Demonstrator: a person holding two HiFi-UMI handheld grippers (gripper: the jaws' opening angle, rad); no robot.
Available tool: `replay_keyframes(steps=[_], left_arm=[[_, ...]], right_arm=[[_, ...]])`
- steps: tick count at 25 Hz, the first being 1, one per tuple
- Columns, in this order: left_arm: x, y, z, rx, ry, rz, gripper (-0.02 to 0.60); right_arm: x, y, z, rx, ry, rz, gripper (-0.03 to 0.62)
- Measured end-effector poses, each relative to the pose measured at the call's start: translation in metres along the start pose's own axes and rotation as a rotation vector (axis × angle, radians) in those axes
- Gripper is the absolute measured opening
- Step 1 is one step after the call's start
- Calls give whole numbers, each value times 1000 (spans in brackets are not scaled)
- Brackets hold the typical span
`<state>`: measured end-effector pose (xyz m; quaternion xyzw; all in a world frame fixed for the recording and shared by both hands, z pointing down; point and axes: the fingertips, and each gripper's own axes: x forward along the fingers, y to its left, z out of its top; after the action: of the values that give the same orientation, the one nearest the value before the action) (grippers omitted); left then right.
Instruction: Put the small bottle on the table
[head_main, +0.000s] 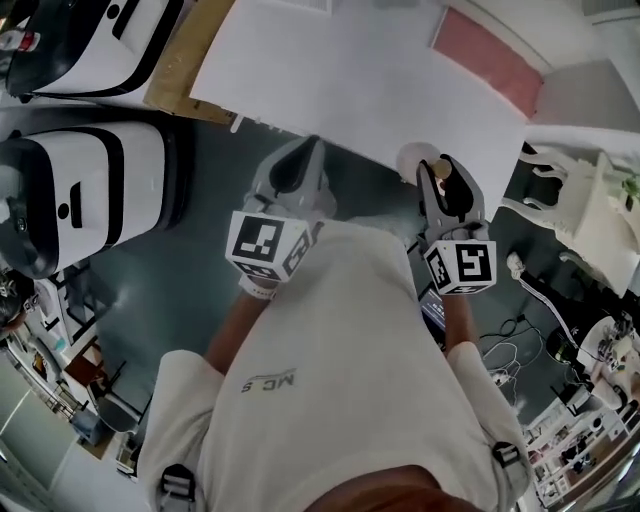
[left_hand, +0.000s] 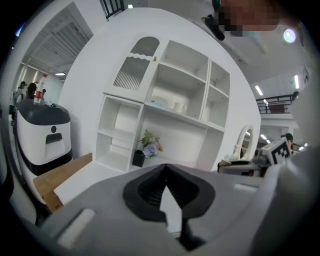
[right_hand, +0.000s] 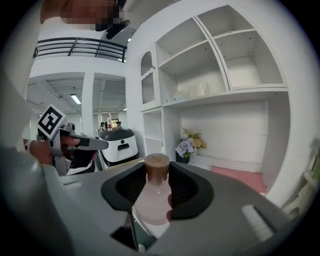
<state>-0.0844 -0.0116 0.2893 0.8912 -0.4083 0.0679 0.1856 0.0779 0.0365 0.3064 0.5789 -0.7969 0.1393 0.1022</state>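
Seen from above, a person in a cream shirt stands at the near edge of a white rectangular table (head_main: 350, 70), holding a gripper in each hand. At far left, two white floor robots with black bands (head_main: 85, 190) are parked on the dark floor.

The left gripper (head_main: 310, 152) is clenched, its tips meeting with nothing between them, and it points at the table edge.

To the right, the right gripper (head_main: 447, 180) grasps the small pale pink bottle with a brown cap (right_hand: 152, 200). Its dark pads press the bottle's sloping shoulders and the cap points forward. The bottle is in the air at the table's near edge, not yet resting on it. Farther right, a pink rectangular mat (head_main: 487, 47) lies on the table's far corner.

The bottle narrows towards the cap, so it could probably slide out through the pads if the grip loosens. Letting go before it is fully over the tabletop would likely drop it to the floor. Setting it down tilted or close to the edge could tip it over.
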Motion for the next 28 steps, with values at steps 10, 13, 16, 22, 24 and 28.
replay_keyframes(steps=[10,13,16,22,24,28], left_arm=[[42,68,17,-19,2,-5,-2],[52,76,10,-30,16,5,0],[59,82,4,-37,39,4,0],[73,89,-10,-16,80,22,0],[79,91,-16,-22,90,24,-1],[97,89,-31,-32,114,15,-2]], right_arm=[[96,7,21,-6,-6,16,137],[115,1,15,-14,3,20,137],[130,-6,8,2,23,6,137],[155,-23,-8,11,49,-16,137],[165,-30,-14,18,53,-20,137],[186,-47,-24,19,63,-20,137]])
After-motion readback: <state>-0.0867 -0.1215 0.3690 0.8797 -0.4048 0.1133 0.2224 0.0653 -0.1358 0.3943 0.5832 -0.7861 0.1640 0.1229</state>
